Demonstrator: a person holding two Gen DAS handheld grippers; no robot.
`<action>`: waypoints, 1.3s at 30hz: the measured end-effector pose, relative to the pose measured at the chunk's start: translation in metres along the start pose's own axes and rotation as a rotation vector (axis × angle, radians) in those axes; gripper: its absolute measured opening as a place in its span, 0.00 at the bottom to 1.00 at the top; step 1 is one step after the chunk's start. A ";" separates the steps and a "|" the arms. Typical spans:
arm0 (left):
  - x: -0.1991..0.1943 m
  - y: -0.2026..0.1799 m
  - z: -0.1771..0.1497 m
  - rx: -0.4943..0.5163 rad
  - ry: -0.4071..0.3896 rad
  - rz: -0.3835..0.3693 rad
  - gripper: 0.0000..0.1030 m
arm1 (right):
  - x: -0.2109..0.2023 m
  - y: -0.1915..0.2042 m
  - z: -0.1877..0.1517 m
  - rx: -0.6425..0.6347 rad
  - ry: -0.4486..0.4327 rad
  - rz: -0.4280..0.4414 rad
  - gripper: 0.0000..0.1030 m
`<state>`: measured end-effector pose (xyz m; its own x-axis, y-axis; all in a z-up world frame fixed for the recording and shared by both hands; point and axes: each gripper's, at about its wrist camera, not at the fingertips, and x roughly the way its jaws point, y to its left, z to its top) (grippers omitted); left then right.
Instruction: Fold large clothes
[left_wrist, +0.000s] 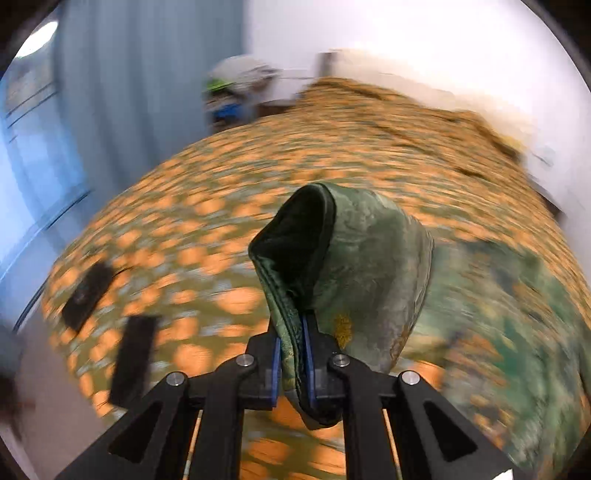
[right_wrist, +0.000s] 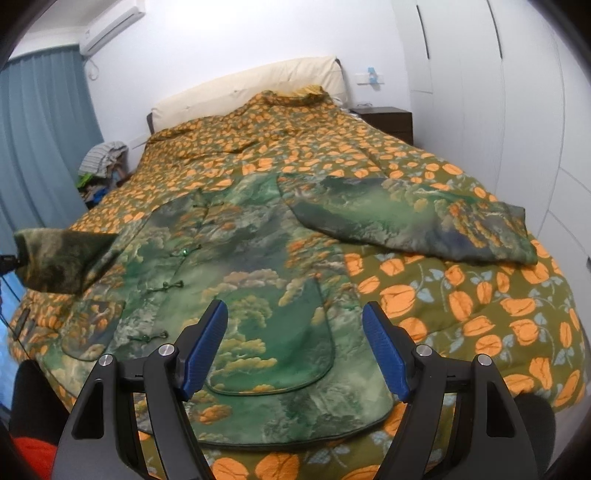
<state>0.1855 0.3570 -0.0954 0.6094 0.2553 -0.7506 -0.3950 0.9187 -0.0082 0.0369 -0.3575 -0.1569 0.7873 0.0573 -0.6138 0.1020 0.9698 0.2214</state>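
A large green jacket (right_wrist: 240, 266) with a landscape print and knot buttons lies face up on the bed. In the left wrist view my left gripper (left_wrist: 291, 332) is shut on the cuff of its left sleeve (left_wrist: 351, 258), which hangs lifted above the quilt; the picture is motion-blurred. In the right wrist view that raised sleeve (right_wrist: 62, 258) shows at the far left. The right sleeve (right_wrist: 424, 221) lies spread flat to the right. My right gripper (right_wrist: 295, 317) stands open above the jacket's lower front, by a patch pocket (right_wrist: 280, 332), with nothing between its fingers.
An orange-flowered quilt (right_wrist: 480, 314) covers the bed. Two black flat objects (left_wrist: 86, 295) (left_wrist: 133, 365) lie near its left edge. A cream headboard (right_wrist: 251, 88), dark nightstand (right_wrist: 388, 118), white wardrobe (right_wrist: 498, 92), blue curtain (right_wrist: 37, 147) and clothes pile (right_wrist: 99, 158) surround it.
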 end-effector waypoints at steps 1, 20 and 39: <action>0.011 0.013 0.000 -0.036 0.017 0.024 0.10 | 0.000 0.002 -0.001 -0.002 0.003 0.002 0.75; 0.047 0.052 -0.038 -0.154 0.078 0.193 0.49 | -0.008 -0.017 -0.004 0.026 0.028 -0.098 0.83; -0.090 -0.154 -0.063 -0.006 -0.085 -0.324 0.89 | -0.031 -0.116 0.077 0.079 -0.130 -0.257 0.95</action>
<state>0.1483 0.1735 -0.0675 0.7592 -0.0257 -0.6504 -0.1746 0.9546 -0.2415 0.0472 -0.4900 -0.1050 0.8002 -0.2233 -0.5566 0.3512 0.9268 0.1330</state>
